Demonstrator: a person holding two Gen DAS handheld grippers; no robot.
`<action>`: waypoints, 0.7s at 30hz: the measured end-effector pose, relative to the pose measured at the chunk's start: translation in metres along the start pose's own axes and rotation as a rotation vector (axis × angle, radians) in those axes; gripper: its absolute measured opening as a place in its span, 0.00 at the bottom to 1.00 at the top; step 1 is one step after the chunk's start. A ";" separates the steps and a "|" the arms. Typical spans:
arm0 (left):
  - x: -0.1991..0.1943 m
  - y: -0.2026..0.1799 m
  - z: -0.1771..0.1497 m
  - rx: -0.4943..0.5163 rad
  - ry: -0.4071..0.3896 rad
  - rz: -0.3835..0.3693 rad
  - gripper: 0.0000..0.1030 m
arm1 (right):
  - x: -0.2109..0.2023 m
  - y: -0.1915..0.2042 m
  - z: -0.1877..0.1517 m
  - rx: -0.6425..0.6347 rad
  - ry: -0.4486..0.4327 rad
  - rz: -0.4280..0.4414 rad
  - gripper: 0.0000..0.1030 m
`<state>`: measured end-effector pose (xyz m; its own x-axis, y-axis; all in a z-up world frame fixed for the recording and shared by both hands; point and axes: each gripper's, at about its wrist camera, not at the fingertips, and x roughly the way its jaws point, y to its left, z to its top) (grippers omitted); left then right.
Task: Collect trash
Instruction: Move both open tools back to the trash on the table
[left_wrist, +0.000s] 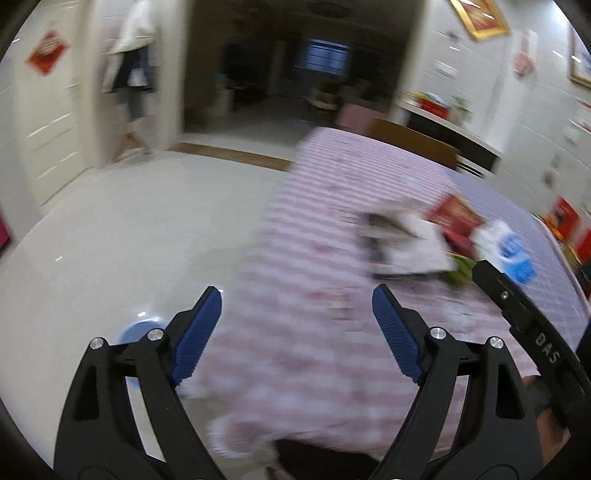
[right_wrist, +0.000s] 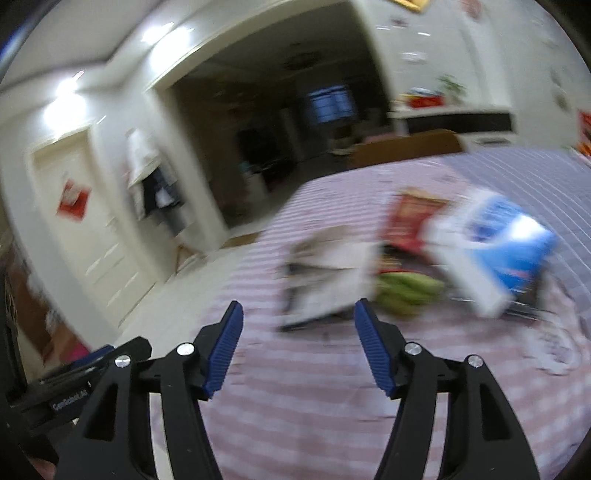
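**A:** So where are the cams sitting? Left wrist one looks out between its own claw (left_wrist: 297, 332), tilted down over the corner of the striped table (left_wrist: 295, 229), with floor (left_wrist: 129, 229) on its left side.

**B:** Right wrist one's the same deal, behind its claw (right_wrist: 298, 347), but sits more over the table (right_wrist: 314, 387).

**A:** Overlap?

**B:** Plenty. Both face the dark doorway (left_wrist: 295, 66) and catch the same blurry pile of packaging (right_wrist: 472, 251) mid-table. Left cam even sees the other claw's arm at its right edge.
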<state>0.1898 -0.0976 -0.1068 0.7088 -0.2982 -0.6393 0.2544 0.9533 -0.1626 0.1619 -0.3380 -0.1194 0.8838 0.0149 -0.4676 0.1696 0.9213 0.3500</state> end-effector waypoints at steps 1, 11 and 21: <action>0.006 -0.012 -0.001 0.024 0.008 -0.016 0.80 | -0.005 -0.018 0.000 0.027 -0.011 -0.020 0.60; 0.072 -0.117 -0.006 0.286 0.098 0.005 0.80 | -0.017 -0.130 0.006 0.211 -0.030 -0.096 0.60; 0.119 -0.141 0.007 0.394 0.136 0.154 0.74 | 0.003 -0.171 0.014 0.375 -0.012 -0.051 0.62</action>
<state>0.2425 -0.2679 -0.1549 0.6716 -0.1198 -0.7312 0.4026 0.8875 0.2243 0.1415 -0.5012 -0.1687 0.8747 -0.0343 -0.4835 0.3597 0.7146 0.6000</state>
